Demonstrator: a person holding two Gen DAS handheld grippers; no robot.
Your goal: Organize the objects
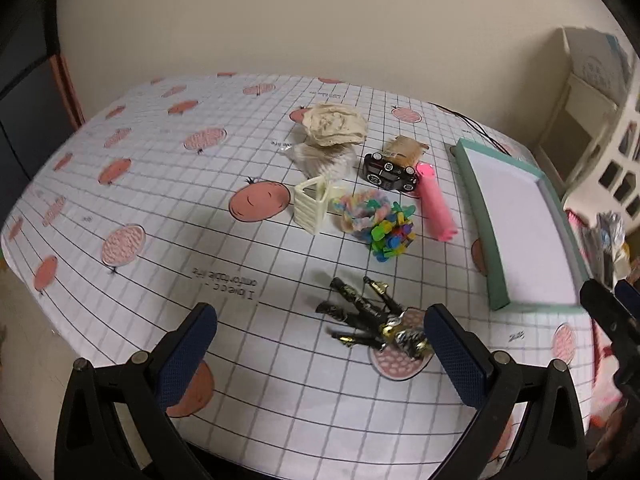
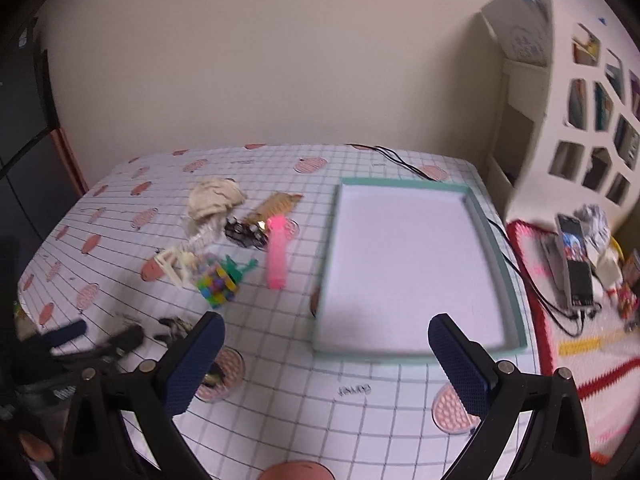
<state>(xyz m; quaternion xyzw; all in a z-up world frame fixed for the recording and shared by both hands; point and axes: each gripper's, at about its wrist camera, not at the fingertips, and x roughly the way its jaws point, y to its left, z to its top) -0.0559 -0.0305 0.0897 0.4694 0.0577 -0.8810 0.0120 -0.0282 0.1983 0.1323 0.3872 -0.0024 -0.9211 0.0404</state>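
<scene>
Now, tray: the shallow green-rimmed tray (image 2: 404, 268) lies on the right part of the gridded tablecloth (image 1: 240, 264), with nothing inside; I judge it is the place where the objects should go.
Objects: they lie in a loose cluster to the left of the tray, all outside it.
Nearest object: the black and gold figure (image 1: 376, 320) lies flat, just beyond the left gripper (image 1: 320, 360), close to its right finger.
Middle group: the cream basket-like piece (image 1: 314, 204), the pastel braided ring (image 1: 360, 210) and the multicolour block toy (image 1: 394, 234) are touching or almost touching.
Farther group: the black toy car (image 1: 390, 172) and the pink tube (image 1: 436, 204) lie near the tray wall; the beige crumpled cloth (image 1: 334, 126) is behind them.
Left gripper: jaws wide apart, holding nothing; it seems to point at the figure, probably the first thing to pick.
Right gripper (image 2: 324, 364): jaws also wide apart and holding nothing, facing the near edge of the tray.
Progress: I think sorting is not yet started.
</scene>
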